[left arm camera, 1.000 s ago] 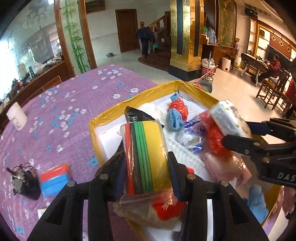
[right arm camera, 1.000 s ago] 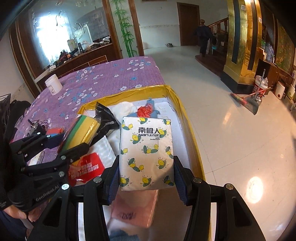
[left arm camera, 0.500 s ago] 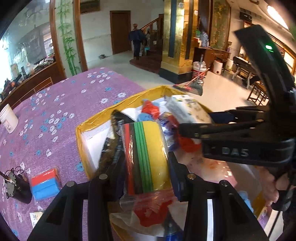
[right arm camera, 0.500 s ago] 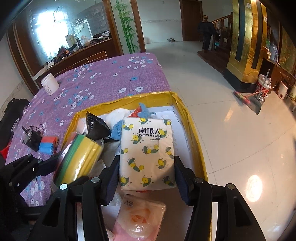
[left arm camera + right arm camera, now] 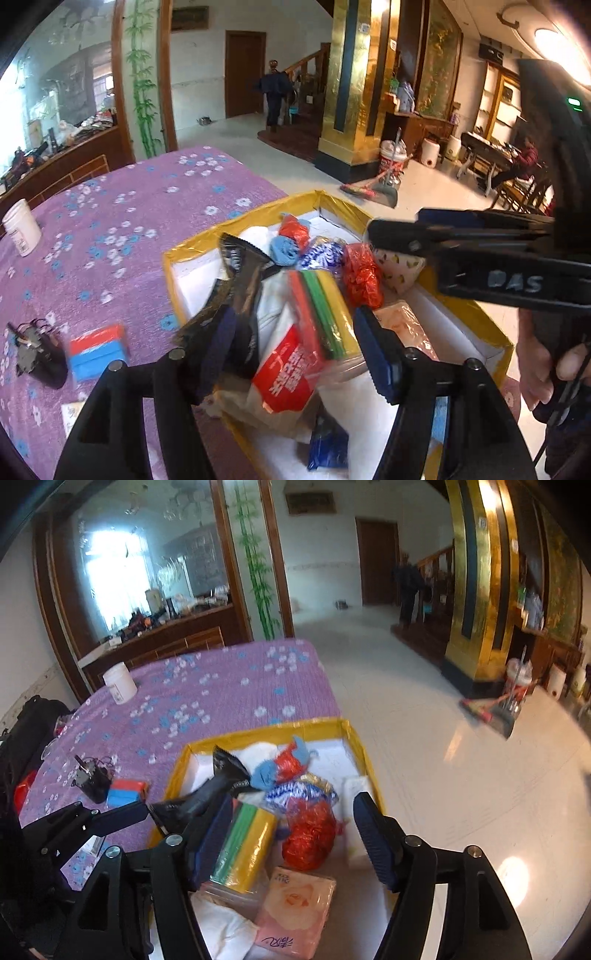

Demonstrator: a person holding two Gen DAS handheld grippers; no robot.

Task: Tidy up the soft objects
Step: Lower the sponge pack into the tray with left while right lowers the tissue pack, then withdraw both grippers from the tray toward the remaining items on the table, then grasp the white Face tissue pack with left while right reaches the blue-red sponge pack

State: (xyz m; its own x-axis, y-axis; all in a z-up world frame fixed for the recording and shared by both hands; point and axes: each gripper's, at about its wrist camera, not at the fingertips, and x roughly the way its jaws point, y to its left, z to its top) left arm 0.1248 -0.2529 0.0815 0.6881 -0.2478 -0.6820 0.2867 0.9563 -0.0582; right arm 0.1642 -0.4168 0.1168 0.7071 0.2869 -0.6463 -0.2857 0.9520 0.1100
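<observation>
Sponge pack [image 5: 325, 314] and tissue pack [image 5: 356, 812] had dropped into the yellow box [image 5: 258, 218]; left gripper [image 5: 295, 354] and right gripper [image 5: 291, 842] had just opened, holding nothing.

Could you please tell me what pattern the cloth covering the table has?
The tablecloth is purple with small white and blue flowers, clearest in the right wrist view.
</observation>
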